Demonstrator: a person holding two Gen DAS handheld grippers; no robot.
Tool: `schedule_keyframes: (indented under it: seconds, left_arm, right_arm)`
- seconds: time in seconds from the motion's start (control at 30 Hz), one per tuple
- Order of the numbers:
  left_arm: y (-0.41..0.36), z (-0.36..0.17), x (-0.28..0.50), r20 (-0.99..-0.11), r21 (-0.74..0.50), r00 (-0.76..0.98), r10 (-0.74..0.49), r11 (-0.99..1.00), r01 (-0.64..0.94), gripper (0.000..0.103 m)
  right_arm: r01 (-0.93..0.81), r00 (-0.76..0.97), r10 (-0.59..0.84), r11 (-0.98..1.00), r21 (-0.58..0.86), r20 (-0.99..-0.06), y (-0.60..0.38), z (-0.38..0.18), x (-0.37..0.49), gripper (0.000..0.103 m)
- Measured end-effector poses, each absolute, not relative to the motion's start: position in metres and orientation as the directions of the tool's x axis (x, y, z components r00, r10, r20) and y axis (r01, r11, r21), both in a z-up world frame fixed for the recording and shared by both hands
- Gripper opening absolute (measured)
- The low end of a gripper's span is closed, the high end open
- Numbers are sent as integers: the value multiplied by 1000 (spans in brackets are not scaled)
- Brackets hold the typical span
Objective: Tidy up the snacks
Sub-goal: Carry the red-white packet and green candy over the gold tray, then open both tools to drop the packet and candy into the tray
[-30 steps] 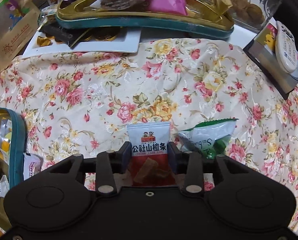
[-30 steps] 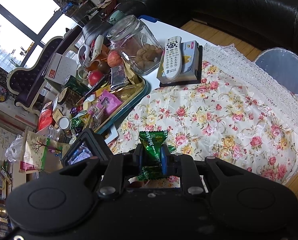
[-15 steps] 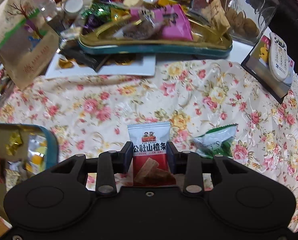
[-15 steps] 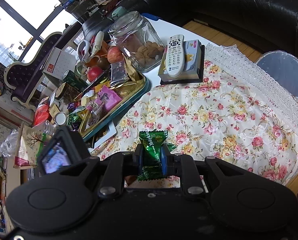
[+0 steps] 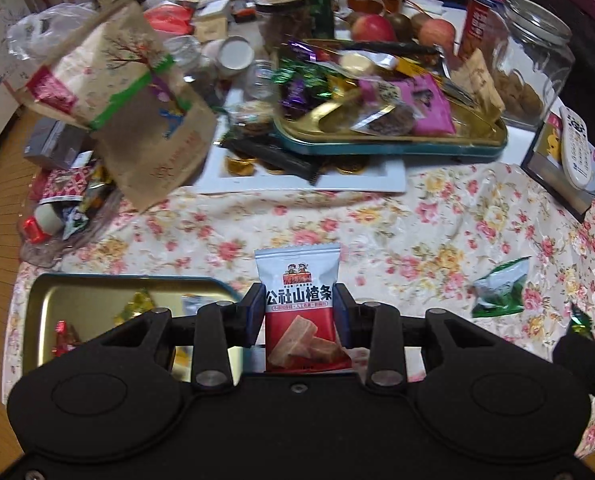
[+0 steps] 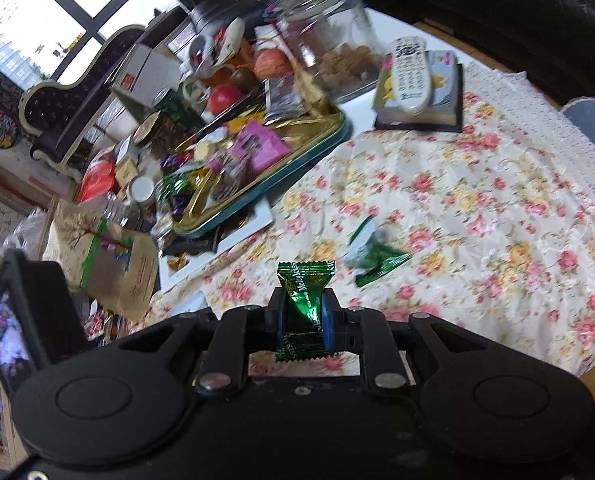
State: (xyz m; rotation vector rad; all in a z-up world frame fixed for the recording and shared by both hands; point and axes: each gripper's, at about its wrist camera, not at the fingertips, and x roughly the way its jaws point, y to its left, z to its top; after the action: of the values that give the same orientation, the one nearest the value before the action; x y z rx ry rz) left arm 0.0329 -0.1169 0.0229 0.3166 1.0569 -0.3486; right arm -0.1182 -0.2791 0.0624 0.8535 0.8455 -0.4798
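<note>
Left tool (image 5: 299, 314): we see it clamped on the hawthorn-strip packet (image 5: 300, 304), held upright above the tabletop (image 5: 377, 232), beside the gold tin (image 5: 81, 300).
Right tool (image 6: 302, 316): we see it clamped on the green candy (image 6: 304, 308), above the floral cloth.
Green-white packet (image 6: 371, 250): lying loose on the cloth.

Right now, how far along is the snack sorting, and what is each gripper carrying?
Partly done. A few wrapped sweets already lie in the gold tin at lower left. In hand: the left gripper clamps the hawthorn strip packet, and the right gripper clamps a green candy. Left: both need placing, and a green-and-white packet lies loose on the floral cloth.
</note>
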Motion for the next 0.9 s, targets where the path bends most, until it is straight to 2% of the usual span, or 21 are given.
schedule_keyframes:
  seconds: [0.27,0.5,0.9]
  left_arm:
    - [-49,30,54,-896,98,435,-93,912,397,45]
    - [10,31,76,-908,63,412,-72,951,304,45]
    - [64,41,87,-906,2,413,-91,976,219,45]
  right_arm:
    - [585,584,77,650,485,-808,-226,55,-80,20]
    - [482,570,176,719,500,-803,-177,44,-54,20]
    - [371,531,268,779,505,-804,-121,30,-30,20]
